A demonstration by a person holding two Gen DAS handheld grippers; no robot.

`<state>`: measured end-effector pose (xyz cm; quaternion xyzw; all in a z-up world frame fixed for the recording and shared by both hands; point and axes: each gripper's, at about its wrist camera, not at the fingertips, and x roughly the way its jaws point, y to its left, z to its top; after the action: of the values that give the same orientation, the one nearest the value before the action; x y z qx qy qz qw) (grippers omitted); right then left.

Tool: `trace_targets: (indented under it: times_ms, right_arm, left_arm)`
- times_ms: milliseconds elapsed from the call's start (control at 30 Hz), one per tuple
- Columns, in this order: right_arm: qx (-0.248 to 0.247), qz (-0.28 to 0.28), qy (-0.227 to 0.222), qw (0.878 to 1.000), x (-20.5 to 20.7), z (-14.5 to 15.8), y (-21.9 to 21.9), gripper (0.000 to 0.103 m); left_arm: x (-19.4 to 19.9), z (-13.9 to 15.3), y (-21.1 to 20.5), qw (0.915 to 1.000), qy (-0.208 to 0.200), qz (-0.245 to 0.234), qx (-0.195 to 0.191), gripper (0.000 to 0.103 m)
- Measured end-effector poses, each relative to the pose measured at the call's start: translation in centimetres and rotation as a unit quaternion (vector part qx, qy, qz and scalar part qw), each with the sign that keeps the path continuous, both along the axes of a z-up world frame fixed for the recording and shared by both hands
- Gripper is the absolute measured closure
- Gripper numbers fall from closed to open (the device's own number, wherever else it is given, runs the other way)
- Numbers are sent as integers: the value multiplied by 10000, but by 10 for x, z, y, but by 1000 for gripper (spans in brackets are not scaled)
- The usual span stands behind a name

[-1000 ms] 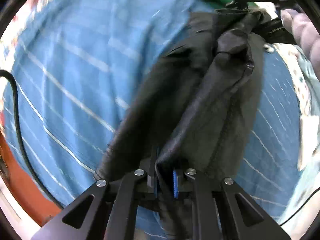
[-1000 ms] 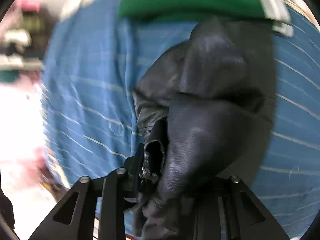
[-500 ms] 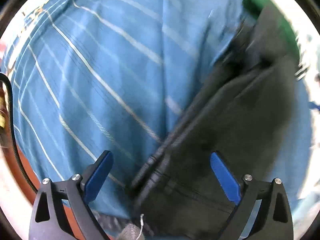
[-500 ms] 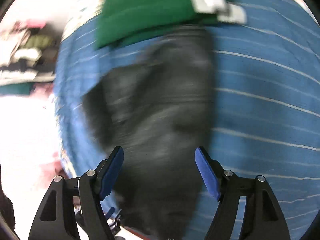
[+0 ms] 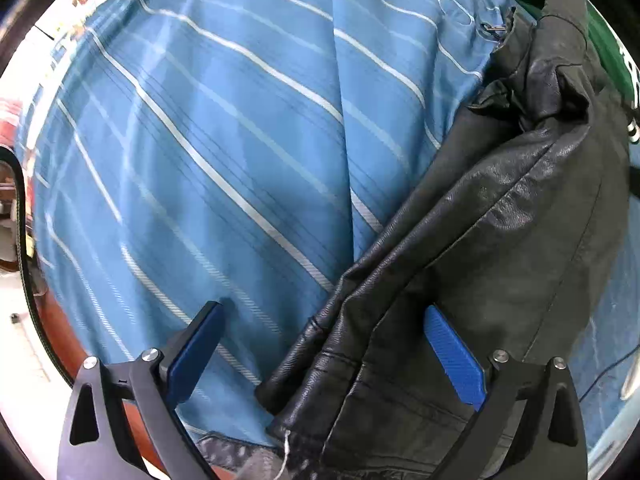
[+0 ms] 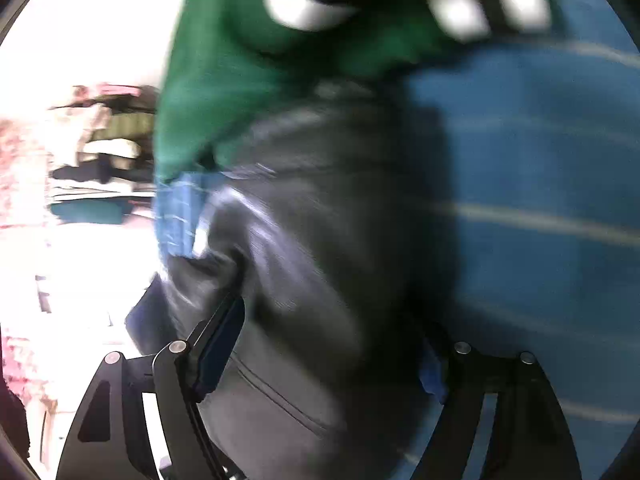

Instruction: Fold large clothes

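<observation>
A black leather jacket (image 5: 500,240) lies bunched and folded over on a blue striped sheet (image 5: 220,140). My left gripper (image 5: 324,336) is open, its blue pads wide apart over the jacket's lower edge, holding nothing. In the right wrist view the same jacket (image 6: 312,260) is blurred and lies between the spread fingers of my right gripper (image 6: 332,340), which is open. The right pad is partly hidden behind the leather.
A green garment with white trim (image 6: 288,52) lies beyond the jacket, and shows at the top right in the left wrist view (image 5: 600,32). A black cable (image 5: 24,248) and the red-brown bed edge (image 5: 76,344) run along the left. Shelves with clutter (image 6: 100,152) stand off the bed.
Both grippers were shut on the jacket a second ago. They opened and let it drop onto the sheet. The right gripper has since moved closer toward the green garment.
</observation>
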<state>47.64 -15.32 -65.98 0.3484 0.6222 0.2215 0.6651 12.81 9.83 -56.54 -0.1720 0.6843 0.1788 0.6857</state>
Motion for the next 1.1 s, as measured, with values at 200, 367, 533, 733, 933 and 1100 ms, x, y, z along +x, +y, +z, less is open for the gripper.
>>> trace_targets:
  times_ms: [200, 367, 533, 733, 933, 1100]
  right_arm:
    - [34, -449, -66, 9990, -13, 5, -6, 87]
    - [345, -1956, 76, 9800, -93, 51, -96, 88]
    - [-371, -3182, 506, 9460, -235, 89, -210, 87]
    - [-1017, -3768, 1749, 9039, -381, 72, -284, 61]
    - [-1729, -3304, 1886, 9085, -419, 101, -295, 38]
    - [-1768, -3494, 1448, 9087, -401, 149, -295, 38]
  left_arm:
    - [21, 9, -13, 9989, 128, -208, 402, 1]
    - [32, 41, -10, 9986, 20, -114, 524, 1]
    - [32, 70, -8, 9990, -231, 4, 380, 1]
    - [26, 63, -29, 9986, -360, -397, -29, 2]
    - [64, 48, -64, 9950, -591, -802, 11, 4]
    - [100, 19, -78, 9930, -661, -974, -60, 61]
